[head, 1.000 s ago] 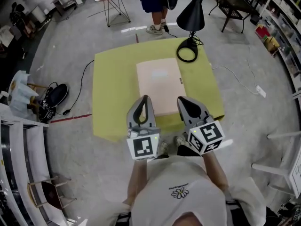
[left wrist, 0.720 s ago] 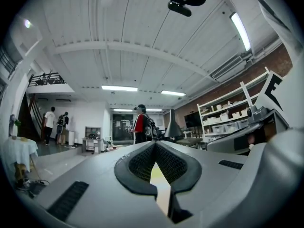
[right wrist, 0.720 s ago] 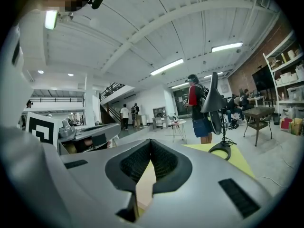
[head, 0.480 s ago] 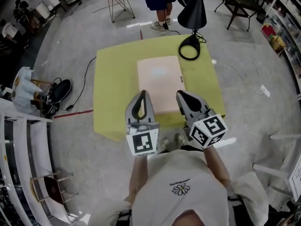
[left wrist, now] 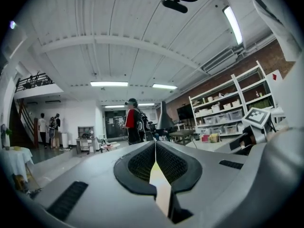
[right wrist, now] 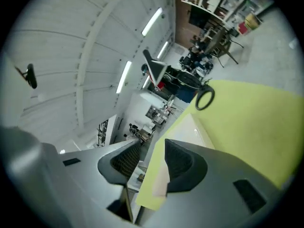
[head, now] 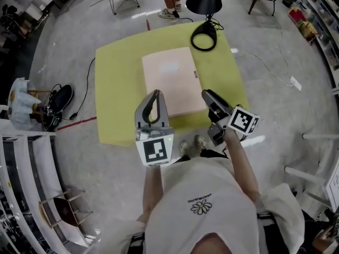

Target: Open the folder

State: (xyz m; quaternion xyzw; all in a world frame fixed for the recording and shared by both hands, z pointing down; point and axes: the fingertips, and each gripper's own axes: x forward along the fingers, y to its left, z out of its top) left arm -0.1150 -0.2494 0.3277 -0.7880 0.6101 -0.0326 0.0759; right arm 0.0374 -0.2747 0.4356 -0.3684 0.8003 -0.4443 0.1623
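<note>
the pale pink folder [head: 172, 81] lies closed and flat in the middle of the yellow-green table [head: 116, 89], a black lamp [head: 204, 35] at the far edge. since a second ago the right tongs [head: 209, 95] have rolled onto their side and dropped toward the folder's near right corner. their jaws have just been opening and now stand apart, gripping nothing. the left tongs [head: 154, 94] have hardly shifted: closed, empty, above the folder's near edge.

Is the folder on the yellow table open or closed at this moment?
Closed. In the head view the folder lies flat on the table as one pale rectangle, its cover down and no inner pages showing.
</note>
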